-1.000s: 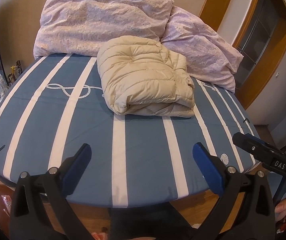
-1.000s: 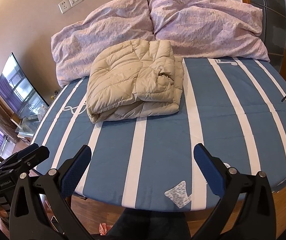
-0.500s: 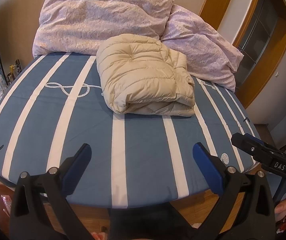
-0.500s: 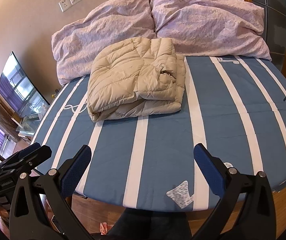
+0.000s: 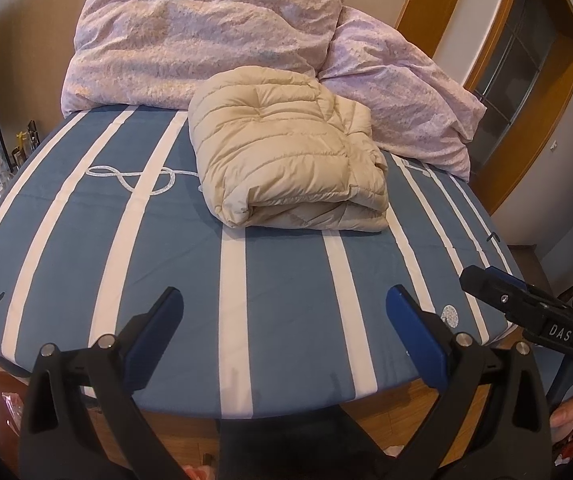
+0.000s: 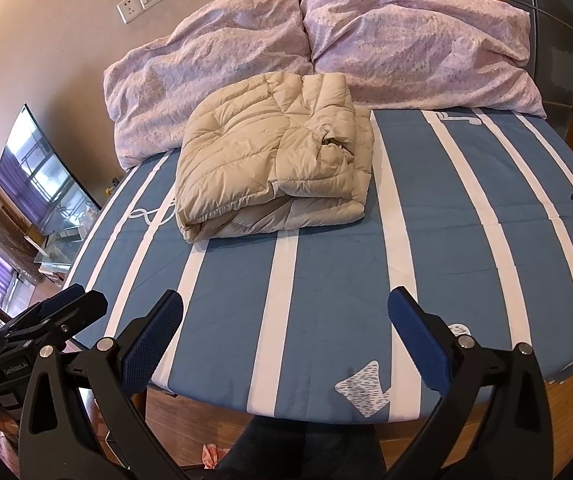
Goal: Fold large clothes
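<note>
A beige quilted down jacket [image 5: 286, 152] lies folded into a thick bundle on the blue bed with white stripes [image 5: 278, 280], close to the pillows. The right wrist view shows the same jacket [image 6: 274, 164] left of the bed's middle. My left gripper [image 5: 284, 328] hovers open over the bed's near edge, well short of the jacket, nothing between its blue pads. My right gripper [image 6: 286, 328] is likewise open and empty over the near edge. Each gripper shows at the side of the other's view: the right one [image 5: 526, 312], the left one [image 6: 46, 320].
Two lilac pillows [image 5: 206, 36] [image 6: 418, 40] lean on the wall behind the jacket. A wooden door frame [image 5: 534, 92] stands at the right, a TV screen [image 6: 42, 176] at the left. A person's dark trouser legs [image 6: 298, 452] show below the wooden bed edge [image 6: 486, 420].
Both views have shifted slightly; the jacket sits a little higher in the frames, as the grippers drew back a bit. The jacket itself has not moved.
</note>
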The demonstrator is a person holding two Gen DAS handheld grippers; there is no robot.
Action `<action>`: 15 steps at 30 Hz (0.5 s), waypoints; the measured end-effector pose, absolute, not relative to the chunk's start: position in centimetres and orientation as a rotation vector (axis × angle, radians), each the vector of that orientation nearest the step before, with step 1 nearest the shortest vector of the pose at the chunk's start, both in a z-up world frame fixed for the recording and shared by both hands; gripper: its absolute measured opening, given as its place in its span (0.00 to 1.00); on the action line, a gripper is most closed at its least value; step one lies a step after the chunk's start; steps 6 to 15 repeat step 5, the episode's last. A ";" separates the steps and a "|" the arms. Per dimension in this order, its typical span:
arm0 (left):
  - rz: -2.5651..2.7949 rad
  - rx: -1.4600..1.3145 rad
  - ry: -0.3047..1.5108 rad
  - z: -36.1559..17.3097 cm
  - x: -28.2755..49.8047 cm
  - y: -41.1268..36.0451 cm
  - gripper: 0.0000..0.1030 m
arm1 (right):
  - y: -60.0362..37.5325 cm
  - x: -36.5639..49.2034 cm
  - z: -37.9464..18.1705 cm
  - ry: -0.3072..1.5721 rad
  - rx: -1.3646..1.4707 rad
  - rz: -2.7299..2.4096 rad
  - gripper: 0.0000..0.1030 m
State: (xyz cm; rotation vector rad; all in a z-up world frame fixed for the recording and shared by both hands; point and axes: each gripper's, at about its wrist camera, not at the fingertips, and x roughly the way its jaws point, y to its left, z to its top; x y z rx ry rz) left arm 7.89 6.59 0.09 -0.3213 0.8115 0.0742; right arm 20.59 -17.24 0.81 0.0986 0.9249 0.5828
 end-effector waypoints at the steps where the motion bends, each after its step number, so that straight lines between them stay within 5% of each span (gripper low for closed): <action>1: 0.072 -0.323 0.812 0.1 7.9 6.7 0.98 | -17.3 20.6 0.8 0.925 0.098 0.583 0.99; 15: 0.070 -0.326 0.813 0.2 7.9 6.7 0.98 | -17.3 20.7 0.7 0.926 0.098 0.583 0.99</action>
